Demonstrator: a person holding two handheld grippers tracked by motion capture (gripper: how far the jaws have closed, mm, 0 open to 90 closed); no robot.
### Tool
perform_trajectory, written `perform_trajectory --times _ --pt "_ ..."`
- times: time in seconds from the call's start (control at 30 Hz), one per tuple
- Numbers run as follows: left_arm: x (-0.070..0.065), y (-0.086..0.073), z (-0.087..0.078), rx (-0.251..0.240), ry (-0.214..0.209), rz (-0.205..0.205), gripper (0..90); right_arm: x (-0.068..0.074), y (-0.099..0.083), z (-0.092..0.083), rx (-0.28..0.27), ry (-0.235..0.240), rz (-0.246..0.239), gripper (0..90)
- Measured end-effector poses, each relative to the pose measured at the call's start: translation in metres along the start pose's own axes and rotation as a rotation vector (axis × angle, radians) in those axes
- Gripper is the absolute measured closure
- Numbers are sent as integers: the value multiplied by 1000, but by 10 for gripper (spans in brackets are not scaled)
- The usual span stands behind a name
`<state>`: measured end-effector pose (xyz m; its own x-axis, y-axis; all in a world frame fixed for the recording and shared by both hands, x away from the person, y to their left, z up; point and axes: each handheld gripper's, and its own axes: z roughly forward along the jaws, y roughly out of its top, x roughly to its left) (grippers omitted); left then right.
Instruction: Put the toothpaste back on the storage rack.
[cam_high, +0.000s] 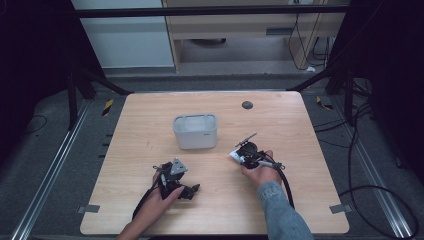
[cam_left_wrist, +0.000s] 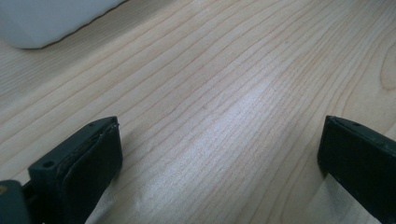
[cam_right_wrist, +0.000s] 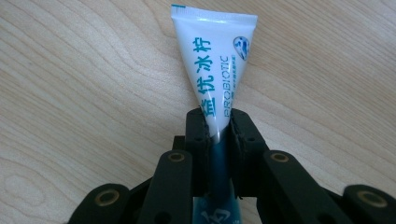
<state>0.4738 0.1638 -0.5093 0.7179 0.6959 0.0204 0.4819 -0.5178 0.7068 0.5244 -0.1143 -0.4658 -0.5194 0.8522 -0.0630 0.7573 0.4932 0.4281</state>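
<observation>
Two grippers were at work over the table (cam_high: 150, 125), and only the right gripper (cam_right_wrist: 217, 135) carried anything: its jaws were clamped on a white tube (cam_right_wrist: 217, 70) near the cap end, with the crimped tail sticking out beyond the pads. In the high view the tube (cam_high: 236, 156) sat at the right gripper (cam_high: 245, 152), to the right of the bin (cam_high: 195, 131) and a little nearer the person. The left gripper (cam_left_wrist: 219, 154) lay low over bare wood with its jaws spread wide and nothing between them; the bin's corner (cam_left_wrist: 46, 21) showed up ahead of it.

Judging by the layout, the step was to carry the tube to the bin. To do it well, the grip should stay firm but not crush the soft body, since a tube pinched this close to one end could swing or slide. Lifting straight up first, then bringing the tail over the rim before letting go, seemed the safest course. The left hand could stay put, clear of the path.
</observation>
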Motion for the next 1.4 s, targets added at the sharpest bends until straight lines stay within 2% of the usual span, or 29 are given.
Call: perform_trajectory --times 0.13,0.27,0.57,0.93,1.07,1.2,1.4 --pt "0 0 0 0 0 0 0 -2 0 -4 -7 15 15 794" --pt "0 0 0 0 0 0 0 -8 1 -13 -35 9 26 795" --pt "0 0 0 0 0 0 0 -16 -2 -28 -38 0 19 801" --pt "0 0 0 0 0 0 0 -22 -4 -51 -70 -26 9 802" --pt "0 0 0 1 0 1 0 -29 -3 -61 -88 -39 19 802" --pt "0 0 0 -2 0 -2 0 -36 -3 -71 -131 -38 43 801" --pt "0 0 0 -2 0 -3 0 -42 -4 -79 -170 -40 52 801"
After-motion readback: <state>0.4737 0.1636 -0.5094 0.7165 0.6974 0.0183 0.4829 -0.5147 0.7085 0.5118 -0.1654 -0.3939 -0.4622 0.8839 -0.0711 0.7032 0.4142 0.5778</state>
